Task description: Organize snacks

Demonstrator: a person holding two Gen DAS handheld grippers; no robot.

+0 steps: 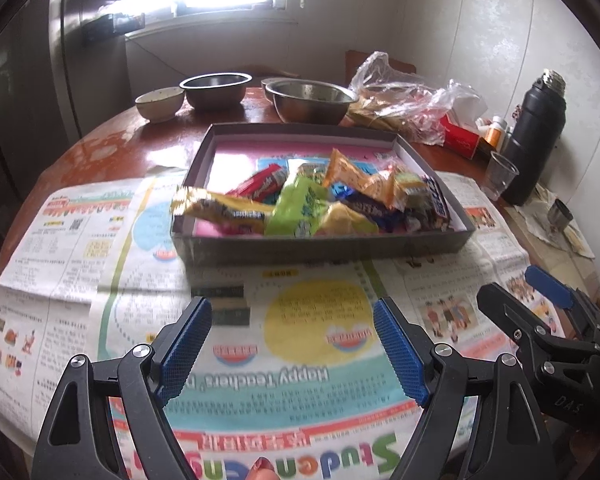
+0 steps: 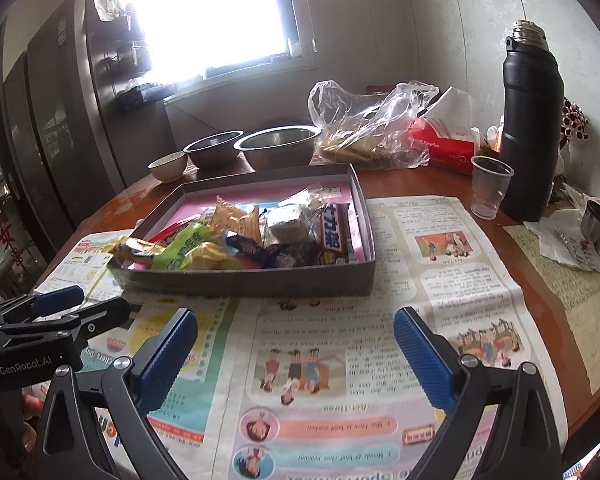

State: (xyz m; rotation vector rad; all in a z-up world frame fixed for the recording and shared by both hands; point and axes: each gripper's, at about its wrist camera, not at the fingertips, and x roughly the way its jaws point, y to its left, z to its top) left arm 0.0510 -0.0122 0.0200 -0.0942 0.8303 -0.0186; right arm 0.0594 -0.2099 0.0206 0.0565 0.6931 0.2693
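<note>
The box (image 1: 320,246) is grey outside and pink inside. Its snacks (image 1: 300,200) are yellow, green, orange, red and blue. The flask (image 2: 532,136) is black.

Newspaper (image 1: 292,320) before snack box (image 1: 320,246) bare; bowls (image 1: 308,100), flask (image 2: 532,128), cup (image 2: 490,190) crowd behind

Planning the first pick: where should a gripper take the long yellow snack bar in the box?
Take the yellow snack bar at its crimped end overhanging the box near-left corner, coming from the near left; that end sticks up clear of the pile.
</note>
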